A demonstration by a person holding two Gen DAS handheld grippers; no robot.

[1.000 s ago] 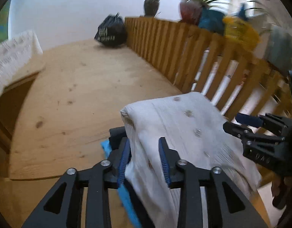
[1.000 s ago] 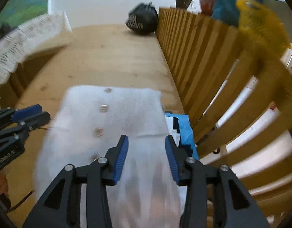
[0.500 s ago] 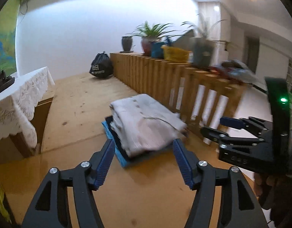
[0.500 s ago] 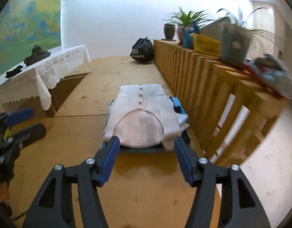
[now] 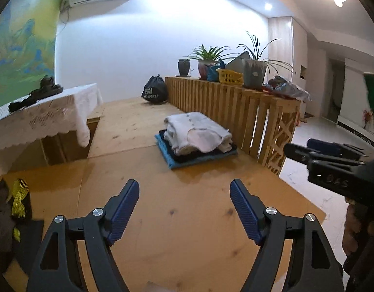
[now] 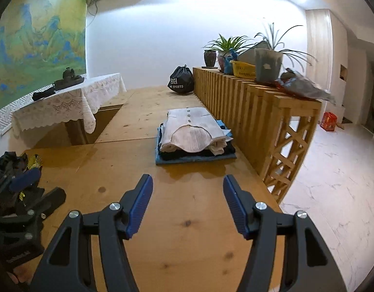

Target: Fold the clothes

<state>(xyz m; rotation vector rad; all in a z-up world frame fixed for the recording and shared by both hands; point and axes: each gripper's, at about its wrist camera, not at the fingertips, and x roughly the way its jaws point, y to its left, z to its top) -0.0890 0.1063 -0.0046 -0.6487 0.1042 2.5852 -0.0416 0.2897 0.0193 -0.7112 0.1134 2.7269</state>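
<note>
Blue-padded fingers of the left gripper [image 5: 184, 196] are seen spread wide over bare wood, nothing between them; those of the right gripper [image 6: 188, 191] are likewise parted and empty. Both sets of jaws have just been opening. The right gripper is also caught at the right edge of the left wrist view, and the left gripper at the left edge of the right wrist view.

A stack of folded clothes [image 6: 194, 136] is shown lying well ahead of both grippers on the wooden worktop [image 6: 187, 223], just beside a slatted wooden railing [image 6: 238, 97]. A pale ribbed garment [image 5: 199, 132] with a row of small buttons is laid on top, over dark pieces and a blue one at the bottom. The stack's long axis is seen running away from the cameras, alongside the railing, with the buttoned end at the far side and the rounded ribbed hem facing the grippers.

Potted plants [image 6: 225, 46], a yellow basket [image 6: 244, 69] and a crumpled bag are lined along the railing's top. A black drawstring bag [image 6: 181, 79] is seen at the far end of the worktop, and a table under a white lace cloth [image 6: 65, 102] at the left. Dark clothing with yellow markings [image 5: 15, 199] is heaped at the near left edge. The wood between fingers and stack is unobstructed.
</note>
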